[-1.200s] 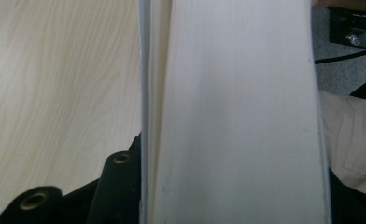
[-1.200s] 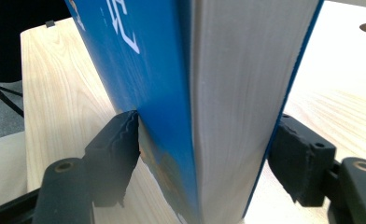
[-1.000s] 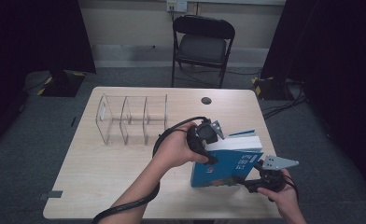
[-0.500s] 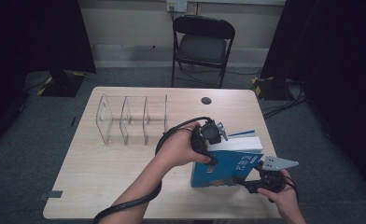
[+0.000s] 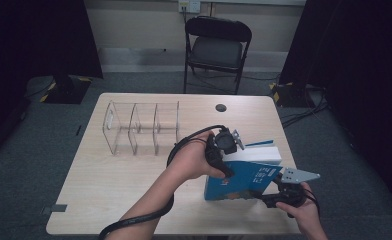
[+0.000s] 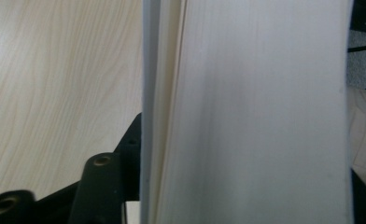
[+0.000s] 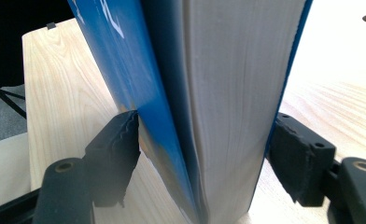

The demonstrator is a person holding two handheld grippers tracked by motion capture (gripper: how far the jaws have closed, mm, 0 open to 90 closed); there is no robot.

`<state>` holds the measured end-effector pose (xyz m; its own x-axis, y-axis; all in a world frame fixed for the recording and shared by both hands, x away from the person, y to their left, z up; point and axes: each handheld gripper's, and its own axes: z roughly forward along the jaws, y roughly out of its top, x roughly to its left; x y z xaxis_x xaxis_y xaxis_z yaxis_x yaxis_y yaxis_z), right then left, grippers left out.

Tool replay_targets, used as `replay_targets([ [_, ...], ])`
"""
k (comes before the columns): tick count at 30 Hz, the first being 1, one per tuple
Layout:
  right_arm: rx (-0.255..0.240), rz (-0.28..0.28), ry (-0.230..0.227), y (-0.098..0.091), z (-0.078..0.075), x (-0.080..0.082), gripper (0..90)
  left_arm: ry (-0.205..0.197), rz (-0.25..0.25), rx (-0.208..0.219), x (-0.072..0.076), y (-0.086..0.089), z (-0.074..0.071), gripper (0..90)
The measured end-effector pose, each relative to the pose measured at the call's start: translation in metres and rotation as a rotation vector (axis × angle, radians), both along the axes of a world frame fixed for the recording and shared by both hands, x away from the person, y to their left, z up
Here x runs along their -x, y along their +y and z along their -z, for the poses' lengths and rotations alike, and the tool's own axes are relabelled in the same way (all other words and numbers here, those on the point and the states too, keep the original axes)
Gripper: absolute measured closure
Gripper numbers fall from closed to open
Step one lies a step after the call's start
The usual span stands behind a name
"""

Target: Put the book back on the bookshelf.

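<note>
A thick blue book (image 5: 244, 181) stands tilted on edge at the table's front right. My left gripper (image 5: 228, 143) sits over the book's top edge, near its left corner, with the hand wrapped around it. In the left gripper view the white page block (image 6: 256, 112) runs up between the jaws, and one black finger (image 6: 102, 186) presses against the cover. My right gripper (image 5: 273, 194) holds the book's lower right corner. Its two ridged pads (image 7: 118, 149) clamp the blue covers (image 7: 120, 70) from both sides.
A clear acrylic divider rack (image 5: 141, 127) stands at the back left of the light wood table (image 5: 109, 195). A dark round grommet (image 5: 221, 107) sits near the far edge. A black folding chair (image 5: 216, 47) stands behind the table.
My left gripper has shifted slightly right along the book's top edge. The book and my right gripper have hardly moved.
</note>
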<state>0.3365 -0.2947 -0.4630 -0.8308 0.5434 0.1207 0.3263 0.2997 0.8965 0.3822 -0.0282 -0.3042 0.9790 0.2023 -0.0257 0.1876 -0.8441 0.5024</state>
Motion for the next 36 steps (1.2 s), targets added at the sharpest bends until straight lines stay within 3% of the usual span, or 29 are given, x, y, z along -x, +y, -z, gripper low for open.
replay_targets([
  [5,0.001,0.0,-0.003,0.0,0.0,0.0,28.3,0.023,-0.004,0.009,0.0,0.0,0.0,48.7],
  [11,0.001,-0.004,0.006,0.0,0.002,0.0,28.2,0.005,0.052,0.002,-0.003,-0.012,0.0,48.4],
  [21,0.008,0.002,0.007,-0.001,0.005,0.0,28.5,0.011,0.069,0.004,-0.003,-0.011,0.0,53.7],
  [25,0.008,0.002,0.008,-0.002,0.005,0.0,28.5,0.018,0.048,0.004,-0.003,-0.012,0.0,52.3],
  [31,0.004,0.002,0.018,-0.003,0.008,0.0,28.5,0.035,0.047,0.011,-0.001,-0.011,0.0,57.1],
  [36,0.035,0.006,0.024,-0.005,0.011,0.002,28.4,0.029,0.028,0.012,0.0,-0.01,-0.001,60.5],
])
